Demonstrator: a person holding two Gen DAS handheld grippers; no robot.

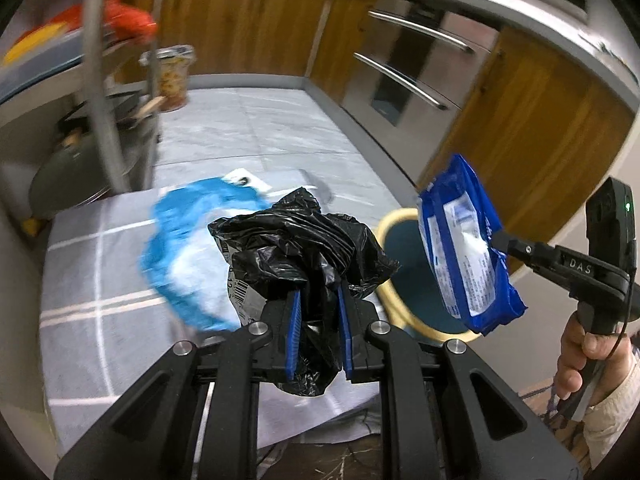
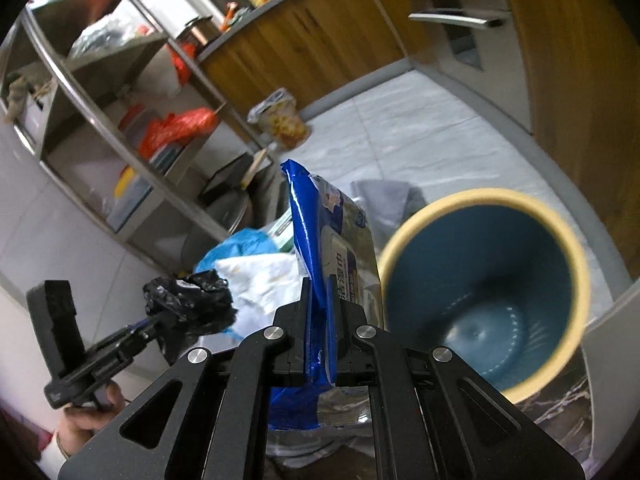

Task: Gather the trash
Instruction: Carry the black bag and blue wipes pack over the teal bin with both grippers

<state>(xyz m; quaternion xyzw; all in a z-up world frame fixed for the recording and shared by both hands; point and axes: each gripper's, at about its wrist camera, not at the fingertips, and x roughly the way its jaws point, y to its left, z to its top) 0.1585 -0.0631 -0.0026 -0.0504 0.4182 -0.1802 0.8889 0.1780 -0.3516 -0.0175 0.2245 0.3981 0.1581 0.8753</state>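
My left gripper (image 1: 319,308) is shut on a crumpled black plastic bag (image 1: 304,244), which it holds above a grey checked cloth (image 1: 88,280). To its right my right gripper (image 1: 498,240) is shut on a blue wet-wipes packet (image 1: 466,248), which hangs over a blue bin with a cream rim (image 1: 404,272). In the right wrist view the packet (image 2: 320,232) stands on edge between the fingers of the right gripper (image 2: 319,284), the bin (image 2: 480,280) gapes just to the right, and the left gripper (image 2: 160,316) carries the black bag (image 2: 188,300) at lower left. A blue and white crumpled wrapper (image 1: 188,248) lies on the cloth.
A metal shelf rack (image 2: 120,128) with red bags and containers stands to the left. A snack cup (image 1: 174,76) sits on the pale tiled floor (image 1: 260,128). Wooden cabinets (image 1: 540,120) and a steel oven front with bar handles (image 1: 404,76) line the far side. A hand (image 1: 588,356) grips the right handle.
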